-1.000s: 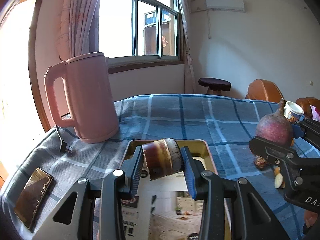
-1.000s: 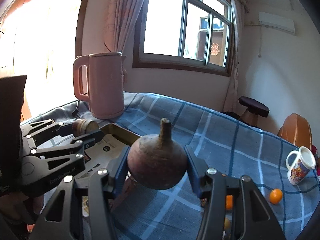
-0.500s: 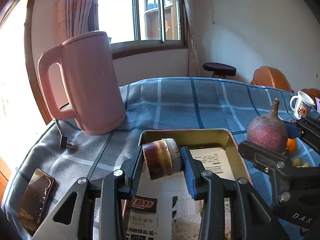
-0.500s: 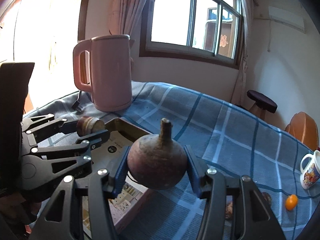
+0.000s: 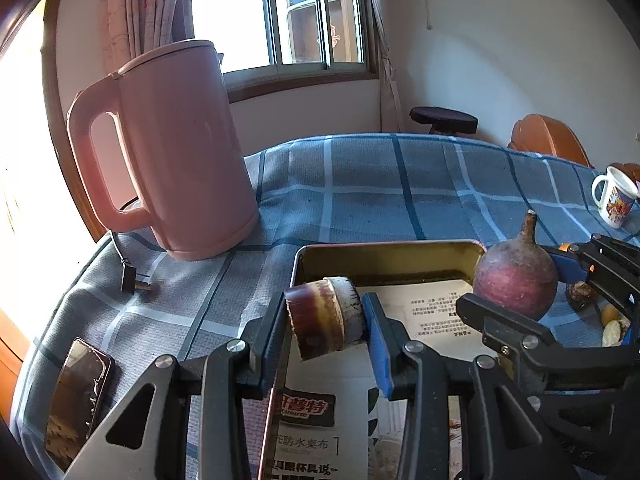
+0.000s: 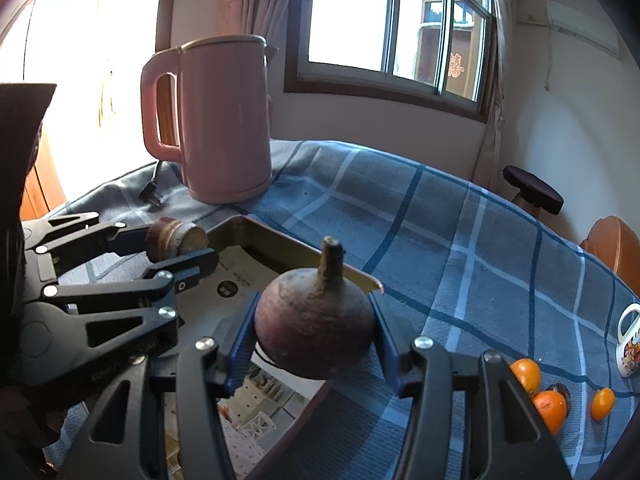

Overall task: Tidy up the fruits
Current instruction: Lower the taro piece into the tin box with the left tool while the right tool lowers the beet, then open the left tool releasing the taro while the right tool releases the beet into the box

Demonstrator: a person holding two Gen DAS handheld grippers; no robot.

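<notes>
My left gripper (image 5: 325,320) is shut on a short brown striped stalk piece (image 5: 320,318), held above the near left part of a gold metal tray (image 5: 390,254) lined with printed paper. It also shows in the right wrist view (image 6: 176,238). My right gripper (image 6: 314,330) is shut on a round purple radish (image 6: 314,320) with its stem up, held over the tray's right rim (image 6: 304,250). The radish also shows in the left wrist view (image 5: 516,282).
A pink kettle (image 5: 172,152) stands behind the tray's left, its plug (image 5: 134,282) on the blue checked cloth (image 5: 400,188). A phone (image 5: 78,396) lies at the near left. Oranges (image 6: 540,390) and a mug (image 6: 630,344) sit to the right.
Both grippers have moved forward and lower over the tray with their loads still held. The kettle and tray now look closer.
</notes>
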